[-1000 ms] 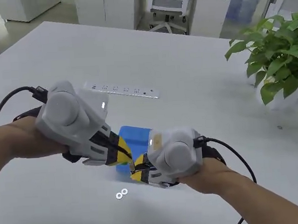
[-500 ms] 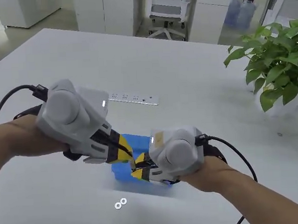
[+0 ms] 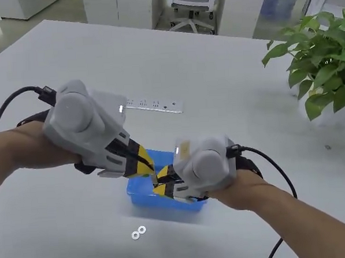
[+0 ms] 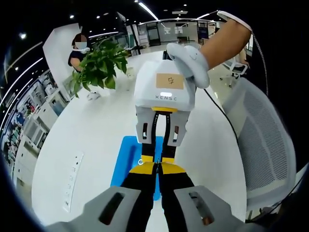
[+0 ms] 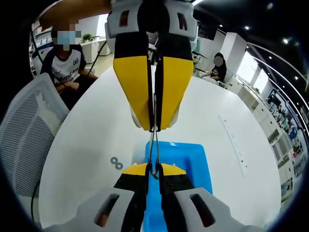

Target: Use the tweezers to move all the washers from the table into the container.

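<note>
My left gripper (image 3: 148, 168) and right gripper (image 3: 159, 190) both clench the tweezers (image 5: 153, 145) above the container (image 3: 141, 197) at frame centre, so I should settle one firm hold before reaching the two washers (image 3: 138, 232) lower left on the surface (image 3: 217, 92).

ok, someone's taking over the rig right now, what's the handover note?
Left gripper: shut on the tweezers.
Right gripper: shut on the same tweezers, nose to nose with the left, over the blue container.
Washers: two lie together on the table, outside the container, near its front edge.
Done: cannot tell whether any washer is inside.
Left: pick up both washers and drop them in.
</note>
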